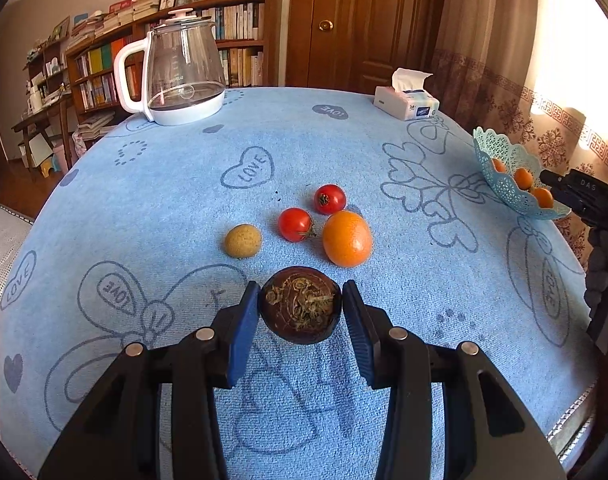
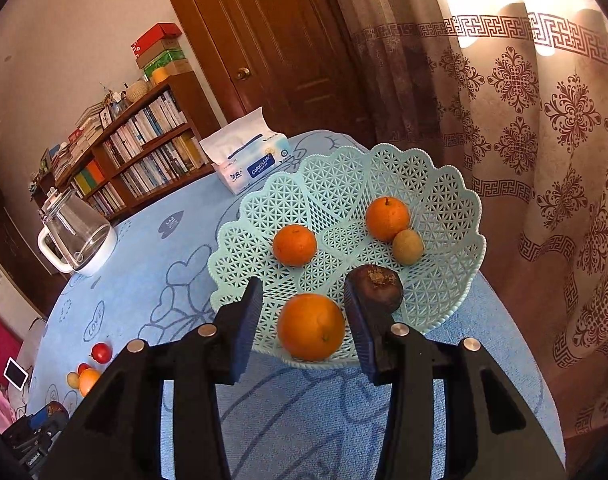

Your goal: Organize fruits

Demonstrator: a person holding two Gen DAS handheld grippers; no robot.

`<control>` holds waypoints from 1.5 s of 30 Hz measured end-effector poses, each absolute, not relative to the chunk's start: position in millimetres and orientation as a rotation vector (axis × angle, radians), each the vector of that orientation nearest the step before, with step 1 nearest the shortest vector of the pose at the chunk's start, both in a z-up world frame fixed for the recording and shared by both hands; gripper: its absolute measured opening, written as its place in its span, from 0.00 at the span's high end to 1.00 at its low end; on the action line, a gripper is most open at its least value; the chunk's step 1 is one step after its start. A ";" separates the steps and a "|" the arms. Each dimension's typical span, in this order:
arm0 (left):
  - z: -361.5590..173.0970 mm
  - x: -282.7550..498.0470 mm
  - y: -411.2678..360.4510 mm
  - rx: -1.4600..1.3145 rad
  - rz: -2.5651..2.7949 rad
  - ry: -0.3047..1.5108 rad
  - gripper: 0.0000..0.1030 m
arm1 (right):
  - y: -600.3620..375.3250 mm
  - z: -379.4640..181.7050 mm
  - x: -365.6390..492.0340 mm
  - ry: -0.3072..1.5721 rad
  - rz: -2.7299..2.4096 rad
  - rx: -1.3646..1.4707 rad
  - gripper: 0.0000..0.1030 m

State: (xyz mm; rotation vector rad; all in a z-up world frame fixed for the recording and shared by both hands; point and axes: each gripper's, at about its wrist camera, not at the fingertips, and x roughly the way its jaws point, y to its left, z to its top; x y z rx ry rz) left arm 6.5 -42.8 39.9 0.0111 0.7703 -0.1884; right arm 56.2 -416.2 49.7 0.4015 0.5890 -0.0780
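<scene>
Left tongs [image 1: 301, 302] are clamped on a dark brown, round fruit [image 1: 299, 305], both blue pads pressed to its sides, its dried stem end facing the camera, held just above the blue tabletop [image 1: 183, 200]. Right tongs [image 2: 302, 312] stand apart over the near rim of the pale green lattice basket [image 2: 444, 184]; an orange [image 2: 311, 327] lies between the pads, and neither pad clearly presses on it. A second dark brown fruit [image 2: 378, 287] sits just behind the right pad, partly covered by it, so I cannot tell whether they touch.

Inside the basket are also two more oranges [image 2: 294, 245] and a small tan fruit [image 2: 407, 246] touching the farther orange. Loose on the tabletop in front of the left tongs are two red tomatoes [image 1: 330, 199], an orange fruit [image 1: 347, 239] and another tan fruit [image 1: 242, 240].

The cloth is printed with hearts reading "LOVE" [image 1: 247, 168]. A tissue pack [image 2: 251, 160] near the basket reads "Colors Life"; its smaller print is too fine to read. The glass kettle [image 1: 181, 70] bears faint lettering that I cannot make out. From the left wrist view the basket is cut by the picture's edge, and a black part marked "DAS" [image 1: 584, 192] stands before it.
</scene>
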 end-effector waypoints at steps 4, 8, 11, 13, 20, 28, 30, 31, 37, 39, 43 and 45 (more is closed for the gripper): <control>44.2 8.2 -49.9 0.018 -0.203 0.761 0.59 | -418.7 52.5 52.6 0.563 -0.093 0.408 0.52; 51.5 11.3 -65.0 0.034 -0.232 0.744 0.59 | -421.1 56.2 44.6 0.507 -0.216 0.370 0.46; 58.4 14.4 -80.5 0.048 -0.266 0.731 0.59 | -426.6 58.8 36.3 0.453 -0.335 0.352 0.34; 64.0 18.1 -93.0 0.055 -0.295 0.722 0.59 | -431.4 59.5 31.1 0.423 -0.394 0.355 0.32; 85.2 35.5 -146.9 0.084 -0.402 0.660 0.59 | -444.9 55.4 18.7 0.370 -0.491 0.416 0.20; 86.5 63.5 -216.8 0.119 -0.539 0.666 0.59 | -448.9 55.0 8.7 0.335 -0.527 0.453 0.17; 87.5 68.1 -232.1 0.133 -0.561 0.650 0.59 | -452.9 54.1 6.6 0.332 -0.541 0.476 0.16; 88.5 69.1 -239.1 0.142 -0.570 0.638 0.59 | -455.7 53.4 5.8 0.333 -0.547 0.489 0.16; 93.1 79.2 -271.7 0.178 -0.607 0.610 0.59 | -461.6 50.7 5.3 0.343 -0.554 0.527 0.16; 91.3 81.3 -270.8 0.171 -0.606 0.630 0.59 | -461.6 51.1 5.0 0.340 -0.547 0.528 0.16; 80.1 75.3 -256.2 0.130 -0.636 0.728 0.47 | -462.3 49.7 7.1 0.351 -0.538 0.534 0.16; 75.1 65.4 -249.7 0.115 -0.662 0.757 0.43 | -463.3 48.0 8.3 0.362 -0.537 0.542 0.16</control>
